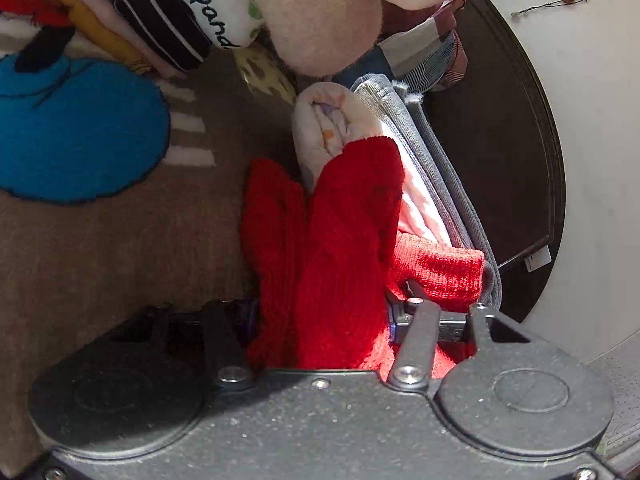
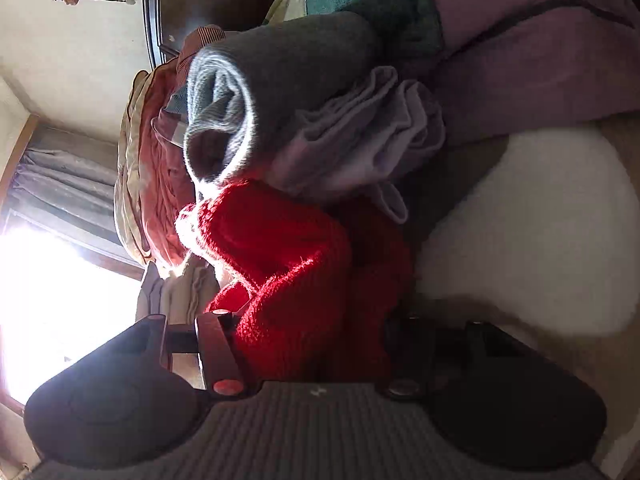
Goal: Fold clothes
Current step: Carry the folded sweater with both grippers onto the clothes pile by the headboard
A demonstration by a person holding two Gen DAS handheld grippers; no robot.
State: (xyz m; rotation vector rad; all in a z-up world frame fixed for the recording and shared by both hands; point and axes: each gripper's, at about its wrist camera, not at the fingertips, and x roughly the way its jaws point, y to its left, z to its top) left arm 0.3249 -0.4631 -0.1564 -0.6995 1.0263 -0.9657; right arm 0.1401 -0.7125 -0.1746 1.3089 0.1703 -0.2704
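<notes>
Red knit garment (image 1: pixel 344 240) is bunched and clamped in both tongs: the left tongs (image 1: pixel 320 320) have it gathered between the jaws, fabric spilling forward over the brown rug (image 1: pixel 100 260); the right tongs (image 2: pixel 316 320) also bite on the same red knit (image 2: pixel 288 264), seen from the other side. Fingertips on both are buried in the knit, so we read each grip from the cloth wedged between the arms, not from the pads.

Where it sits: the garment's front end lies up against a stack of folded clothes (image 1: pixel 420 184), namely a grey piece, a pink-white one and a floral roll (image 1: pixel 332 124). In the right view a rolled grey garment (image 2: pixel 256 108) and a lilac one (image 2: pixel 360 136) sit just above the red. More folded things, including a striped piece (image 1: pixel 152 12), lie further back left, with a blue patch (image 1: pixel 80 128) on the rug.

We judge the step as placing the folded red piece onto or beside the stack. To do it well:
- keep both grips level so the fold does not slump
- lower it flat, edges lined with the stack
- don't shove the floral roll or the grey roll
- let go with both together, then back straight out so the knit doesn't snag

Risk: thick knit, springy, may unfold on release.
</notes>
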